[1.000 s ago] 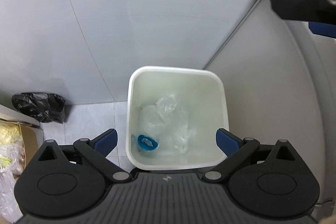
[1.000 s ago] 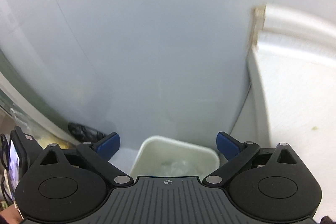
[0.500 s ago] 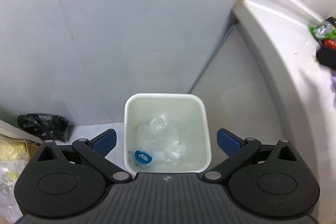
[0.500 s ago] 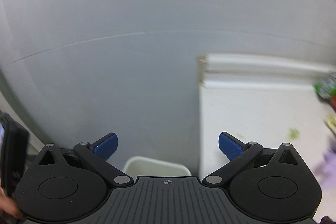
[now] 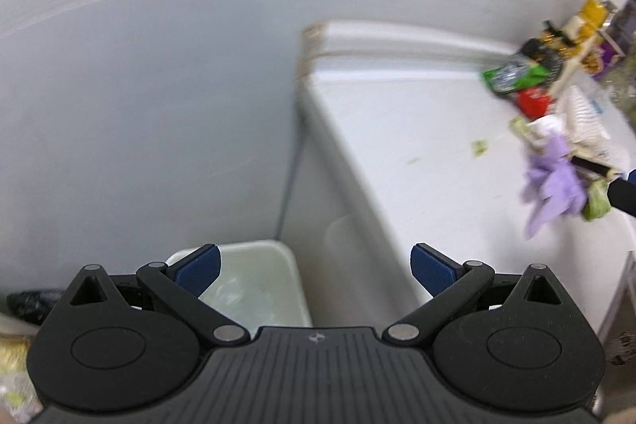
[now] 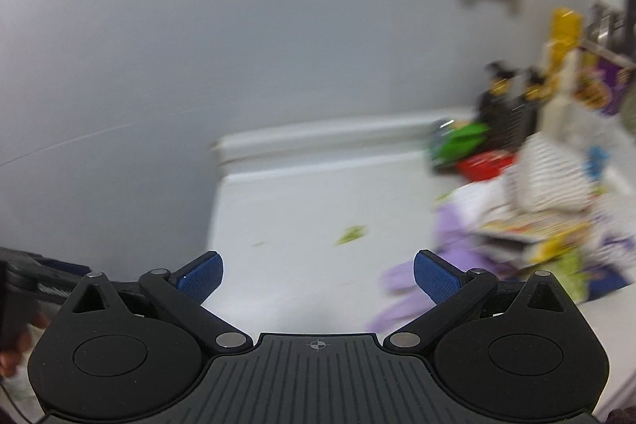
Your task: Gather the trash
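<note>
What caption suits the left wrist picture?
Open left hand-held gripper above a white bin, facing a littered counter.

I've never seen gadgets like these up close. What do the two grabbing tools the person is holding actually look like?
Both look alike. The left gripper and right gripper each have a black ribbed body with a small crosshair mark, two round black housings with triangular cut-outs, angled black link arms with silver pivot pins, and two textured blue finger pads. No cables or sleeves are clearly visible.
</note>
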`<action>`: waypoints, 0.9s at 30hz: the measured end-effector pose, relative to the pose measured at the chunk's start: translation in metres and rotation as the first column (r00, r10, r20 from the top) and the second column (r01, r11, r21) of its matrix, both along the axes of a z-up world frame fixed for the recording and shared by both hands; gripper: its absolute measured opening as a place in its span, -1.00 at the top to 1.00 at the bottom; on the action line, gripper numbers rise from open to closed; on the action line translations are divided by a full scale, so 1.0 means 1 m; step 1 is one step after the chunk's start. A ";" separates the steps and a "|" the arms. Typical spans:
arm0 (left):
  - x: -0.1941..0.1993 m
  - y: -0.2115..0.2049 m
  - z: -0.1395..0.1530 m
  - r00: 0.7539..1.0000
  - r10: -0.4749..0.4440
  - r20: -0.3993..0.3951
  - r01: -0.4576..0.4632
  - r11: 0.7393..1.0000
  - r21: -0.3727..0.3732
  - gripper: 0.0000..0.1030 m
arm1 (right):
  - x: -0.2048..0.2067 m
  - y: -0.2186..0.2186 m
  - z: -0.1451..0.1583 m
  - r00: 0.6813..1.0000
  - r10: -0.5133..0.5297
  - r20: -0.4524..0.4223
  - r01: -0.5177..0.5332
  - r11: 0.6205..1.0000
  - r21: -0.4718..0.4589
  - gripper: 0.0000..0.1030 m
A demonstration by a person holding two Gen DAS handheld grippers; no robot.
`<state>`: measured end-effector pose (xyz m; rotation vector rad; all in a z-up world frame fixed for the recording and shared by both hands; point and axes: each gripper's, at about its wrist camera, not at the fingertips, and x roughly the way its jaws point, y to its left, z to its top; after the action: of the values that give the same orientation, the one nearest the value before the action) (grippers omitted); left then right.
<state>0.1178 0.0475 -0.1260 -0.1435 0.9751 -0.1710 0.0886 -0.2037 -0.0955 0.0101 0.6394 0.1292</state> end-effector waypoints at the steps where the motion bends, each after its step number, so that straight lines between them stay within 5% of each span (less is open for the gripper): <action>1: 0.004 -0.008 0.005 1.000 -0.018 0.011 0.018 1.000 -0.002 -0.98 | -0.003 -0.011 0.003 1.000 -0.007 0.018 0.007 1.000 -0.014 -1.00; 15: 0.056 -0.147 0.035 0.955 -0.275 0.115 0.275 0.961 0.011 -0.98 | -0.002 -0.146 -0.003 0.963 -0.262 0.070 0.266 0.962 -0.056 -1.00; 27: 0.104 -0.262 0.044 0.862 -0.450 0.233 0.472 0.881 -0.043 -0.91 | 0.038 -0.227 -0.039 0.902 -0.430 0.032 0.430 0.903 -0.010 -1.00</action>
<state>0.2221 -0.2146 -0.0824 0.0231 0.7676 -0.6673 0.1262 -0.4304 -0.1345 0.1328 0.5954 -0.3050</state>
